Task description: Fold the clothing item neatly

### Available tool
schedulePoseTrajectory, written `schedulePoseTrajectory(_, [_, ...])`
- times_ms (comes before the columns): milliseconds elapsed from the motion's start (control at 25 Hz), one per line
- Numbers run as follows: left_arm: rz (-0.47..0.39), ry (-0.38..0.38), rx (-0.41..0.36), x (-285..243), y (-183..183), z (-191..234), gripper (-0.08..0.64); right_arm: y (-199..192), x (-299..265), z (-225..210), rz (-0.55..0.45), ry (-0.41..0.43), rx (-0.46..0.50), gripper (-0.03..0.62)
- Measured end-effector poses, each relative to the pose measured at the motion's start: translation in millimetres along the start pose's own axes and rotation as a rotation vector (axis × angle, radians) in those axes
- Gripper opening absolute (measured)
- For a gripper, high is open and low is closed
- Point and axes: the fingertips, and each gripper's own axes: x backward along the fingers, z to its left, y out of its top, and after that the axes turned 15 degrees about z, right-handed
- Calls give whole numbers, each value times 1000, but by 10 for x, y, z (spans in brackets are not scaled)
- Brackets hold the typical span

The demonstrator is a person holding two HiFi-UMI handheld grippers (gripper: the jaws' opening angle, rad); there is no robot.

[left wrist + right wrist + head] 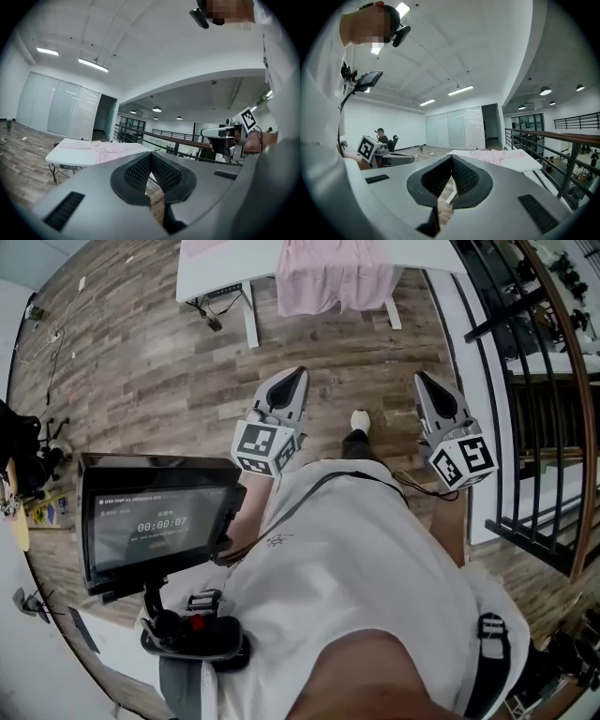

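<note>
Left gripper (299, 373) and right gripper (420, 378) closed, empty; far pink cloth garment (335, 277) on white worktop (216, 263) looks soft, floppy: pinch corners

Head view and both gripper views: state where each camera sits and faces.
Head view: on the person's head, looking steeply down; shows white shirt, left hand-held gripper, right hand-held gripper.
Left gripper view: on the left hand-held gripper, looking level along its shut jaws; shirt at right.
Right gripper view: likewise on the right one, jaws shut; shirt at left.
Shared: all three show the pink garment on the white table.
</note>
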Motion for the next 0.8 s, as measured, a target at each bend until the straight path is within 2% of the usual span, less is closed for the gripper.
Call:
schedulePoseTrajectory(160, [4, 13, 11, -155, 66, 183, 3, 47, -251, -141, 9, 9, -7, 3])
schedulePoseTrajectory(400, [11, 30, 11, -250, 132, 170, 3, 31, -299, -286, 17, 25, -19, 3])
schedulePoseTrajectory(600, [27, 46, 8, -633, 166, 302, 3, 30, -587, -652, 11, 38, -25, 3])
schedulePoseTrajectory(800, [33, 49, 16, -892, 293, 304, 3, 116, -645, -960, 8, 33, -26, 2])
